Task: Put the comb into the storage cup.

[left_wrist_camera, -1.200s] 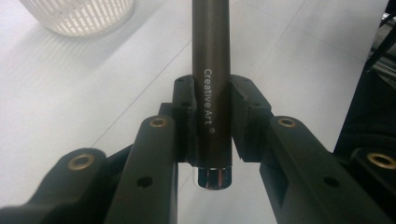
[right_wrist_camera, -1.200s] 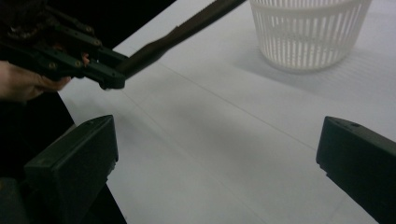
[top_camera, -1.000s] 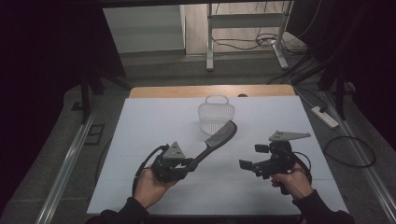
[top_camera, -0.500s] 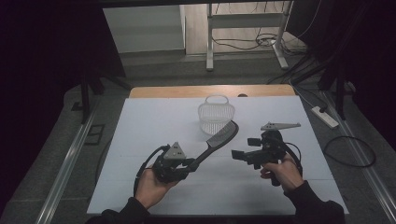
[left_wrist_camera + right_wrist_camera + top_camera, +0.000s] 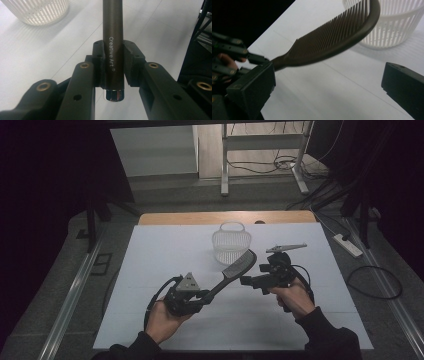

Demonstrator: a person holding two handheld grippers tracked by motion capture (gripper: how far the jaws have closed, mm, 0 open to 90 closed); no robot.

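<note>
A dark comb [image 5: 235,270] with a long round handle [image 5: 113,37] printed "Creative Art" is held above the white table [image 5: 165,250]. My left gripper [image 5: 202,296] is shut on that handle near its chrome end, pads pressing both sides [image 5: 113,57]. The toothed head [image 5: 337,42] points up and right toward a white slatted basket [image 5: 231,247]. My right gripper [image 5: 246,281] hangs open just right of the comb's head. In the right gripper view the comb crosses above and beyond my right gripper [image 5: 328,82], which has nothing between its two jaws.
The basket [image 5: 37,10] stands upright at the table's back middle [image 5: 392,25]. A wooden strip [image 5: 225,217] edges the far side. On the floor to the right lie a power strip [image 5: 346,245] and cables.
My right gripper has moved left across the table, from well right of the comb to close beside its head. The left gripper and the comb have kept still.
</note>
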